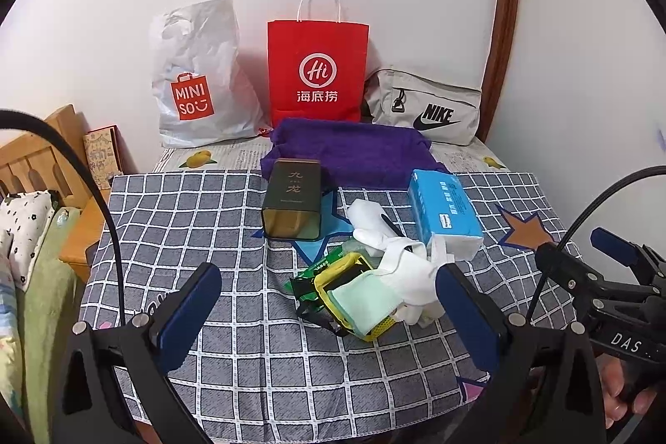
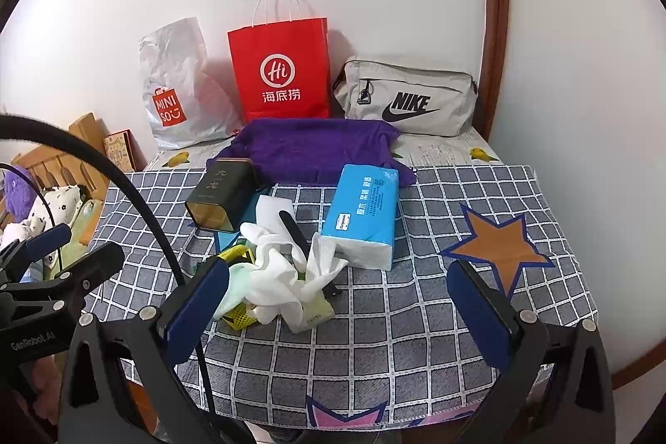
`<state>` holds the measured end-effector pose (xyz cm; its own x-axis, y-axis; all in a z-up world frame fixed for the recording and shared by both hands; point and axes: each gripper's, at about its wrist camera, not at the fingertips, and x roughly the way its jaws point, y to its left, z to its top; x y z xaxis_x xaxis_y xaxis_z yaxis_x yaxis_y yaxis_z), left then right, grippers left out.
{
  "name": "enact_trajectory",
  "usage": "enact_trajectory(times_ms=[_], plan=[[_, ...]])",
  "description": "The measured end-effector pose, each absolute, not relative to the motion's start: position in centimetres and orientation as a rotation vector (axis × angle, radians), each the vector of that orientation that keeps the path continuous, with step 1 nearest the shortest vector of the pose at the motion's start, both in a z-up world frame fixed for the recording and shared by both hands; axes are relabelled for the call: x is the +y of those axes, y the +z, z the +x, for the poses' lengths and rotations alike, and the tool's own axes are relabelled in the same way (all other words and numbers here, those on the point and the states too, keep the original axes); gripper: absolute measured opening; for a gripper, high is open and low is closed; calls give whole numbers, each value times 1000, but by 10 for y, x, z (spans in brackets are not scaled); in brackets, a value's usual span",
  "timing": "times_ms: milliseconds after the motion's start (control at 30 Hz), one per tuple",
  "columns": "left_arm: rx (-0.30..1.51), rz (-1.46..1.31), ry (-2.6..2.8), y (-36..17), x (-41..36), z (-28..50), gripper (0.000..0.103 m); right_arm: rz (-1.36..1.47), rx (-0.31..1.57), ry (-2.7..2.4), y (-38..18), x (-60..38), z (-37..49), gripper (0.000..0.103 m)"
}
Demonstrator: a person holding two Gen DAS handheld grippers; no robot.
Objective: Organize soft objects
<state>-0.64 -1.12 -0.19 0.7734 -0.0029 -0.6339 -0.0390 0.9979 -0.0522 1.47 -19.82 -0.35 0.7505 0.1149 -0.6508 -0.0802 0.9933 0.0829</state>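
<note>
A heap of soft things lies mid-table: white socks [image 1: 399,256] [image 2: 287,269], a pale green face mask [image 1: 360,304] over a yellow mesh pouch [image 1: 345,269], a green packet [image 1: 320,269]. A blue tissue pack [image 1: 443,213] [image 2: 362,215] lies to the right, a purple towel [image 1: 354,148] [image 2: 312,148] behind. My left gripper [image 1: 329,306] is open and empty just before the heap. My right gripper [image 2: 339,302] is open and empty, its left finger beside the heap.
A dark tea tin [image 1: 293,198] [image 2: 222,194] stands left of the heap. A Miniso plastic bag [image 1: 195,78], a red paper bag [image 1: 318,69] and a grey Nike bag [image 1: 424,107] line the wall. A bed and wooden frame [image 1: 37,161] are at left. The checked cloth [image 1: 187,219] covers the table.
</note>
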Motion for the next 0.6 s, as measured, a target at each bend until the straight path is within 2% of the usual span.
enact_trajectory(times_ms=[600], plan=[[682, -54, 21, 4, -9, -5, 103, 47, 714, 124, -2, -195, 14, 103]])
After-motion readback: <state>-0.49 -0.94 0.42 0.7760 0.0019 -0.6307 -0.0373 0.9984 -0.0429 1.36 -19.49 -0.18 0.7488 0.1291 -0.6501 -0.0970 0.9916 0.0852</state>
